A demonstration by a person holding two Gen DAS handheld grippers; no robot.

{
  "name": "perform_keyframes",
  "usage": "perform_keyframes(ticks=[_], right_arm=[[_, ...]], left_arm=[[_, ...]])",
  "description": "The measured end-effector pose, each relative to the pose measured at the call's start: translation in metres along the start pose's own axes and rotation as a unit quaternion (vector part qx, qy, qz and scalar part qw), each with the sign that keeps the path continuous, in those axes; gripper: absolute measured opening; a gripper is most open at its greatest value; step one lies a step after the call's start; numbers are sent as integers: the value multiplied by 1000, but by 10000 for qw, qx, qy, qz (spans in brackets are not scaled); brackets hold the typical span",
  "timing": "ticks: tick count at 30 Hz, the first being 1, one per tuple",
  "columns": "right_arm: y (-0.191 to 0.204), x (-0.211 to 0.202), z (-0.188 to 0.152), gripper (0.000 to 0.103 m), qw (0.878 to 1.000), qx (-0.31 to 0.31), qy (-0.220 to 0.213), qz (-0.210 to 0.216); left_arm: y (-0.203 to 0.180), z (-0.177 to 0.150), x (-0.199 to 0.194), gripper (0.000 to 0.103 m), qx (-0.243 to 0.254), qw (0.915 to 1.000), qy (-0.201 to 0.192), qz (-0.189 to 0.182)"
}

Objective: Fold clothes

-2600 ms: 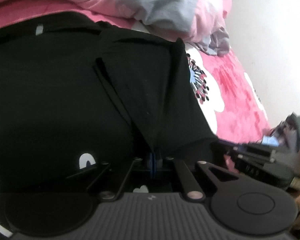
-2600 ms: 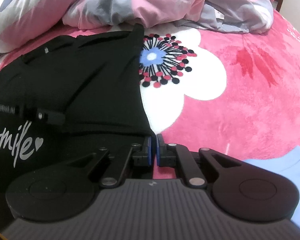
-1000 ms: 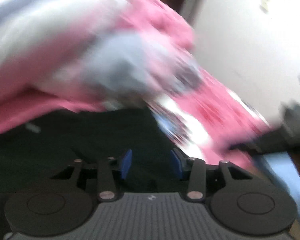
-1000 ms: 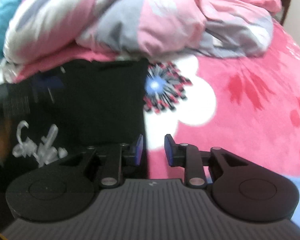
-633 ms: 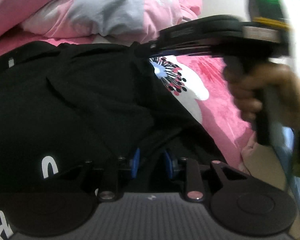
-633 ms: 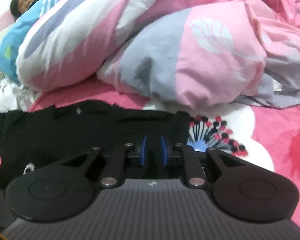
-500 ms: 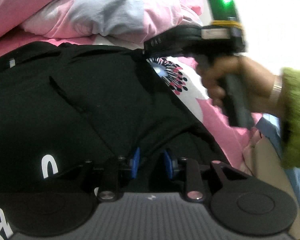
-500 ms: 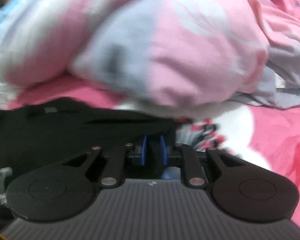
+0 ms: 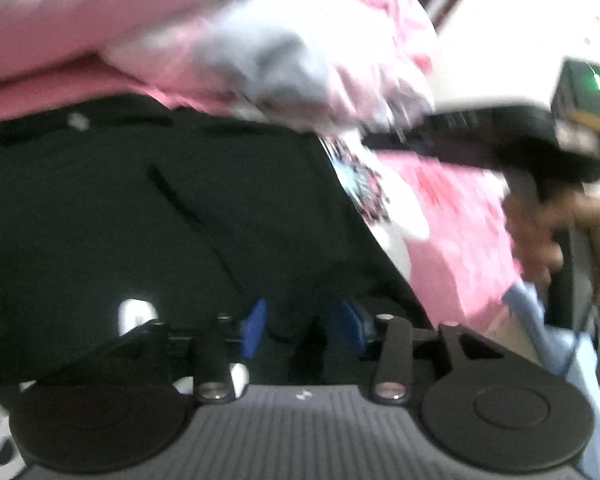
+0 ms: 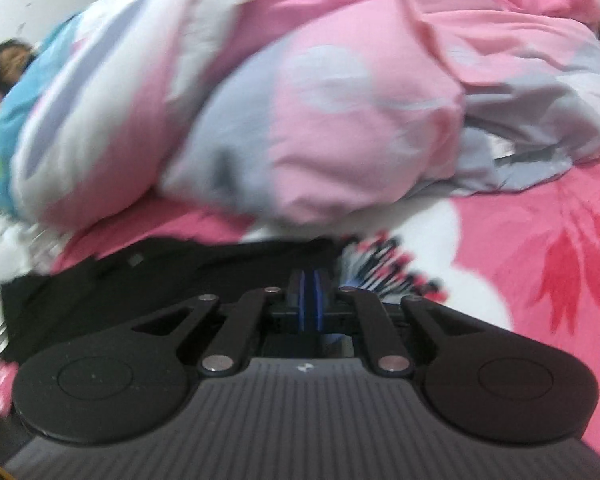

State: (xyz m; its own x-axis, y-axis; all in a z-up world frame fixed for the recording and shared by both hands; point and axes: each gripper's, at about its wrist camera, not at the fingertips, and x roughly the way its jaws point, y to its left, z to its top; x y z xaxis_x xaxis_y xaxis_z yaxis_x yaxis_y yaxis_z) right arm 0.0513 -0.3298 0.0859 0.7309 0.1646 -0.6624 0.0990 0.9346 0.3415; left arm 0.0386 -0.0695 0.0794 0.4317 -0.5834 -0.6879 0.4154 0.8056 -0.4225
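A black T-shirt [image 9: 140,216] with white lettering lies spread on the pink flowered bedspread [image 9: 452,240]. My left gripper [image 9: 300,330] is open, its blue pads astride the shirt's near right hem. My right gripper [image 10: 310,300] has its pads closed at the shirt's far right corner [image 10: 260,256], near the shoulder; black cloth seems pinched between them. The right gripper's body [image 9: 500,136] and the hand holding it show at the right of the left wrist view.
A bunched pink, white and grey duvet [image 10: 300,120] lies just beyond the shirt. A person lies under a blue cover [image 10: 8,64] at the far left. A white wall [image 9: 520,40] stands to the right of the bed.
My right gripper went from the shirt's near hem to its far corner and closed there. My left gripper let go, swung up, came back to the near hem and now stands wider open.
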Motion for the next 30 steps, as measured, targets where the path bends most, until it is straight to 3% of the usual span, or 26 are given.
perform_keyframes(ticks=[5, 9, 11, 17, 21, 24, 27, 30], right_arm=[[53, -5, -4, 5, 9986, -33, 94, 525], [128, 10, 0, 5, 9932, -345, 209, 1089], [165, 23, 4, 5, 9886, -498, 332, 1383], [267, 61, 7, 5, 9714, -1073, 754, 1978], [327, 82, 4, 5, 9612, -1405, 1045, 2129], [363, 99, 1, 6, 9546, -1524, 1345, 2179], [394, 117, -5, 8, 9486, -1554, 1668, 2193], [426, 137, -11, 17, 9432, -1646, 1893, 2177]], left_arm=[[39, -13, -75, 46, -840, 9939, -495, 525], [78, -38, -133, 48, -1597, 9759, -889, 1191], [98, -51, -155, 49, -2056, 9611, -1049, 1521], [151, -81, -204, 51, -3225, 9061, -1465, 2314], [179, -90, -221, 53, -3812, 8683, -1581, 2752], [199, -90, -230, 61, -4171, 8408, -1650, 3032], [216, -86, -228, 66, -4200, 8370, -1633, 3104], [233, -82, -225, 66, -4187, 8365, -1604, 3150]])
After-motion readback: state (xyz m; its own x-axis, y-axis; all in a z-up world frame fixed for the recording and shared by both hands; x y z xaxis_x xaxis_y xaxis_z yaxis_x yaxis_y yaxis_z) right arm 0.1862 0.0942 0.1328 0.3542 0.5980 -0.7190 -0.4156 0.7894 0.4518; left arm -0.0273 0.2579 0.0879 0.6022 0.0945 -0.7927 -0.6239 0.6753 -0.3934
